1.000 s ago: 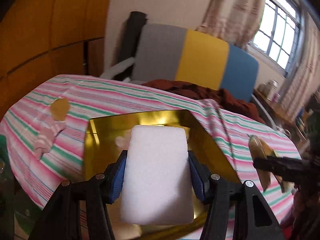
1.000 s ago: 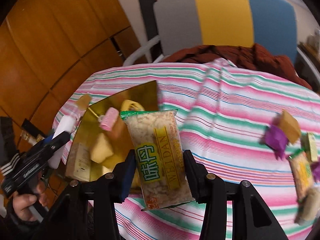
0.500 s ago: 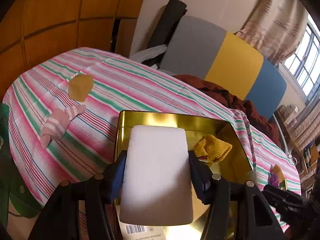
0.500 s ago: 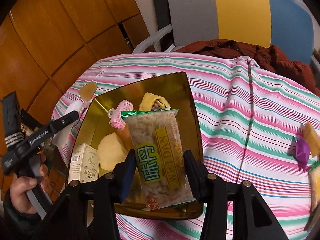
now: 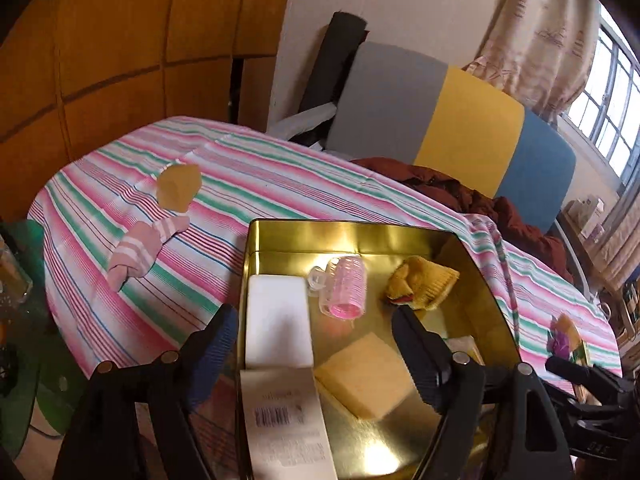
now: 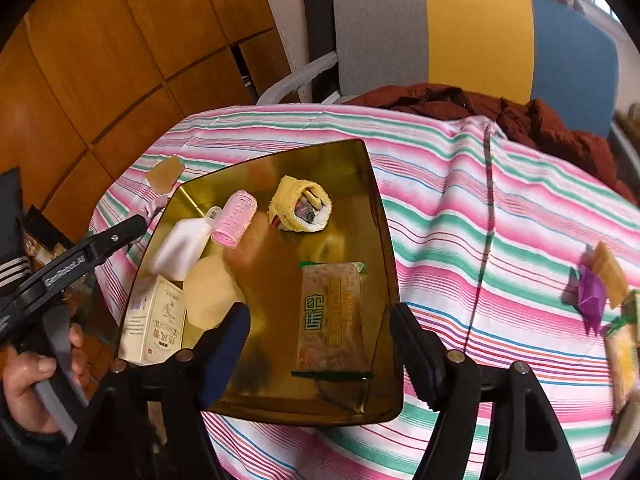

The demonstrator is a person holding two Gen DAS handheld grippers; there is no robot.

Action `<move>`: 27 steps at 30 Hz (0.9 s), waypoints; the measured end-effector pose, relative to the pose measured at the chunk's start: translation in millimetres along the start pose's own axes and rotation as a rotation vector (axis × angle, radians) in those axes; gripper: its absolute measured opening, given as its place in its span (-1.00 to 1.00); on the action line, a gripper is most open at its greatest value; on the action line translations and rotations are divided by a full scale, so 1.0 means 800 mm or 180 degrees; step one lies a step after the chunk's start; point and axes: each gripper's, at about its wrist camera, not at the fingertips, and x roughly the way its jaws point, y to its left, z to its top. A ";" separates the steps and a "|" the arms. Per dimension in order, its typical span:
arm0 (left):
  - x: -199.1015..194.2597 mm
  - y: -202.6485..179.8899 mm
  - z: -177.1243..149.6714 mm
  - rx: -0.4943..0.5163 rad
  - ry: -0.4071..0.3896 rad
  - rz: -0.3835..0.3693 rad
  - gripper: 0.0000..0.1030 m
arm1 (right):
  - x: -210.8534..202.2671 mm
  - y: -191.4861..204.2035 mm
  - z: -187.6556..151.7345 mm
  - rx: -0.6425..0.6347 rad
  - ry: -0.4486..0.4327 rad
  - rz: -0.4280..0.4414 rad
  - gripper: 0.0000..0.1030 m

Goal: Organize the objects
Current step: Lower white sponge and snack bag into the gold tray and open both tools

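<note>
Left wrist view shows the left gripper [image 5: 316,344] with jaws opening over the gold tin [image 5: 352,236], the white sponge [image 5: 278,320] lying released inside by the tin's left wall. Over on the right, the right gripper [image 6: 320,344] spreads its jaws too, the snack packet [image 6: 330,316] free on the tin floor between them

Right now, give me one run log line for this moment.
left tongs: opening, empty | right tongs: opening, empty | white sponge: in gold tin | snack packet: in tin | pink sock: on tablecloth
</note>
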 end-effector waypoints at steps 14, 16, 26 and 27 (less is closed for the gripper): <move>-0.039 -0.033 -0.031 0.0296 -0.0206 -0.0047 0.56 | -0.045 0.040 -0.032 -0.0387 -0.0471 -0.0403 0.67; -0.040 -0.034 -0.035 0.0324 -0.0195 -0.0069 0.56 | -0.048 0.042 -0.035 -0.0418 -0.0494 -0.0414 0.67; -0.046 -0.045 -0.039 0.0313 -0.0158 -0.0243 0.56 | -0.070 0.035 -0.045 -0.0381 -0.0661 -0.0503 0.71; -0.048 -0.047 -0.038 0.0326 -0.0163 -0.0252 0.56 | -0.072 0.034 -0.045 -0.0376 -0.0678 -0.0513 0.72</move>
